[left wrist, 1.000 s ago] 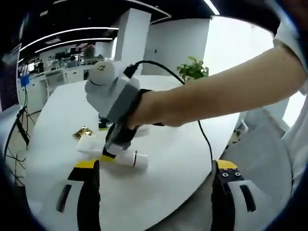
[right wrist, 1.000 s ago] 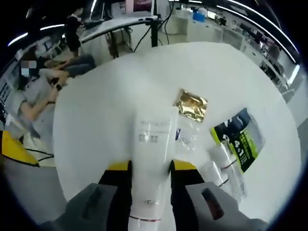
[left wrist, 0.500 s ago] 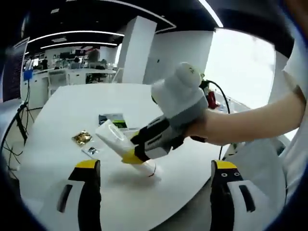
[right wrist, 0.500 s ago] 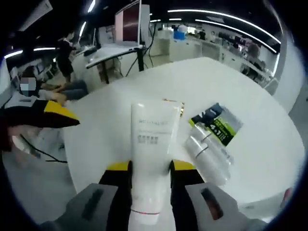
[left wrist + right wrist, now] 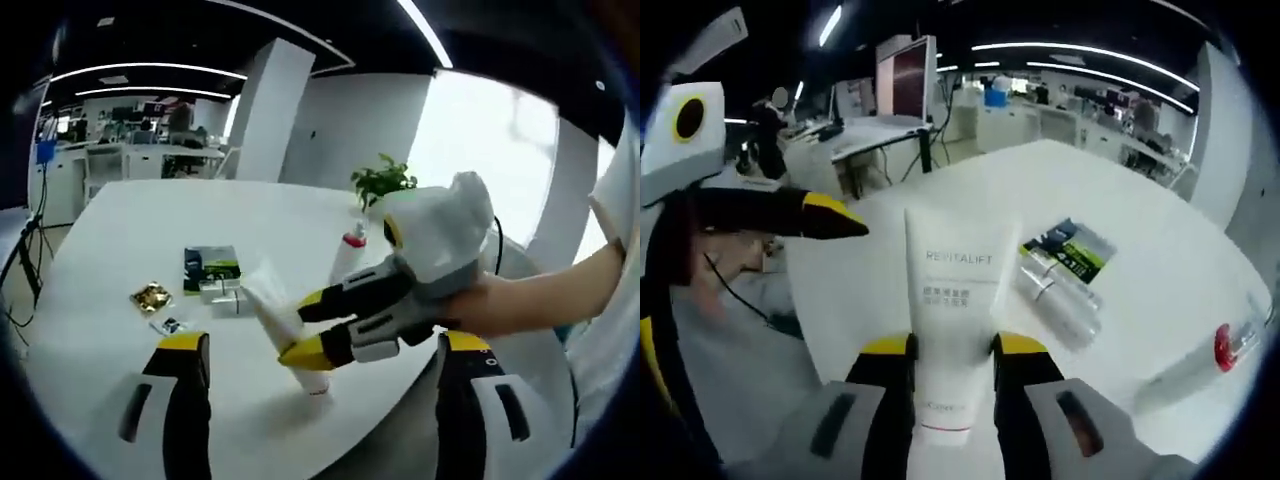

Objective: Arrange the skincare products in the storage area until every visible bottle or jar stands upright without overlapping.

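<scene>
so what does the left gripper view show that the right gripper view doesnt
Left gripper view only: a gold sachet, a potted plant and an upright white bottle with a red cap.

Right gripper view only: the word REVITALIFT printed on the white tube and a monitor behind the table.

Both: the white tube held in the right tool, the white table and the dark and green packet.

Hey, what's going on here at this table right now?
A person is tidying skincare items on a white table. The right claw is shut on a white tube, tilting it with its cap end down on the table. The left claw hangs open nearby, holding nothing. A dark packet lies flat, and a red-capped bottle stands behind.
</scene>
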A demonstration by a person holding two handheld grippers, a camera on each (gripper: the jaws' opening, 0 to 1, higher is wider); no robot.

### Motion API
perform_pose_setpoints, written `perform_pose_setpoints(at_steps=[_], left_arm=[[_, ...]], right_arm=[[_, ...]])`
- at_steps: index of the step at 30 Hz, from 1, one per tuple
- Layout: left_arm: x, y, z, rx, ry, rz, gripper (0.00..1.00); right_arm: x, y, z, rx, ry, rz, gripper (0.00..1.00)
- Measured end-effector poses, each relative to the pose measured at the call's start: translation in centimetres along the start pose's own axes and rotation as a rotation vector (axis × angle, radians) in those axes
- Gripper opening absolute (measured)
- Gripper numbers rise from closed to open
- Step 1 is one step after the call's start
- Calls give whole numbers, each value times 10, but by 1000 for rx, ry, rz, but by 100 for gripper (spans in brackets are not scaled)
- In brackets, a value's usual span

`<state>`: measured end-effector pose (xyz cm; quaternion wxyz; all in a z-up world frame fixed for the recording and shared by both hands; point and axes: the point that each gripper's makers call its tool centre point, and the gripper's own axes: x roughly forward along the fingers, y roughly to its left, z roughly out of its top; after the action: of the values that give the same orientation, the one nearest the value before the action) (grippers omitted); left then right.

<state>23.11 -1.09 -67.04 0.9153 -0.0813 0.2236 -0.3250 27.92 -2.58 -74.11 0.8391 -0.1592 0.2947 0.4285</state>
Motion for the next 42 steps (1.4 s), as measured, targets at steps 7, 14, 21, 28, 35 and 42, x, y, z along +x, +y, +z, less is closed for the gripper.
perform_pose_setpoints(at_steps=[7, 14, 21, 28, 35, 42], left_arm=[[5, -5, 17, -97, -58, -42, 80], [13, -8, 17, -89, -46, -45, 56], [19, -14, 14, -92, -26, -58, 38], [26, -20, 13, -36, -5, -70, 23], [29, -25, 20, 70, -21, -89, 9], [29, -29, 36, -11, -71, -146, 6]], right_arm=[[-22, 2, 3, -1, -30, -28, 29], [-41, 10, 11, -17, -75, -51, 29], [-55, 21, 15, -30, -96, -54, 29], [-62, 25, 12, -32, -99, -63, 29], [-65, 25, 13, -29, -106, -74, 29], [-73, 20, 22, 21, -165, -72, 31]])
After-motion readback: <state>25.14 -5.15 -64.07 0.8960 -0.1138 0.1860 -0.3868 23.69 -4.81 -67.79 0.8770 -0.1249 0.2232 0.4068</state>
